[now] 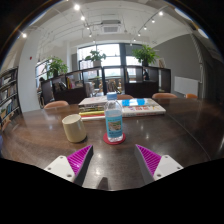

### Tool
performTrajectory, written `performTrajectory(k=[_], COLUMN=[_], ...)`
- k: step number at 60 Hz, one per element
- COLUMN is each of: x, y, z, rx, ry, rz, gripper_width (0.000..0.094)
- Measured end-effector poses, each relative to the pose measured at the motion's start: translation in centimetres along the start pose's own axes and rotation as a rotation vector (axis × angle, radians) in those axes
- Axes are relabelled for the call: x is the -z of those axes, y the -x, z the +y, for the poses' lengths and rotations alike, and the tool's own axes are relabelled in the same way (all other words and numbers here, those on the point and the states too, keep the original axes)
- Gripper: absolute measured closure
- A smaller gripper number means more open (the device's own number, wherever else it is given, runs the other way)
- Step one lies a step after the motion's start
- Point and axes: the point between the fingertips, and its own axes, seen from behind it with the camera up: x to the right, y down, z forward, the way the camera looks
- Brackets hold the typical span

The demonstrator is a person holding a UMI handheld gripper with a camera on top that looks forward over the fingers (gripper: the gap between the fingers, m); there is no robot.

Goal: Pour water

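Note:
A clear water bottle (114,118) with a blue label stands upright on a red coaster (115,139) on the brown table (170,125). A cream cup (74,127) stands to its left on the table. My gripper (114,160) is open, its two magenta pads (80,158) set wide apart. The bottle stands just ahead of the fingers, about midway between them, not touched. The cup is ahead and a little left of the left finger.
A stack of books and papers (125,105) lies behind the bottle. Chairs (57,104) line the far side of the table. Potted plants (146,53) and windows are at the back; shelves (7,95) stand on the left.

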Motion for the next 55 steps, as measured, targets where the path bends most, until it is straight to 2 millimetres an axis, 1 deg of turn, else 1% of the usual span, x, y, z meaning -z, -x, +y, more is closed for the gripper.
performTrajectory(k=[1, 5, 8, 9, 13, 22, 28, 34, 42, 49, 55], x=[0.5, 2.7, 4.3, 5.4, 7.3, 10.9, 12.8, 14.3, 15.2, 16.1, 16.3], y=[0.3, 0.6, 0.7, 0.6, 0.7, -0.1, -1.1, -1.6, -1.5, -1.9, -1.5], z=[0.2, 0.2, -0.3, -0.6, -1.3, -2.9, -4.4, -5.7, -6.6, -6.7, -6.5], rx=[0.003, 0.011, 0.012, 0.014, 0.032, 0.059, 0.049, 0.036, 0.014, 0.027, 0.025], ry=[0.001, -0.003, -0.018, -0.023, -0.04, -0.066, -0.097, -0.125, -0.142, -0.144, -0.14], rz=[-0.004, -0.014, -0.013, -0.013, -0.017, 0.002, 0.026, 0.034, 0.027, 0.034, 0.02], gripper_width=[0.0086, 0.0076, 0.0076, 0.0076, 0.0078, 0.0074, 0.0075, 0.0078, 0.0073, 0.0079, 0.0079])
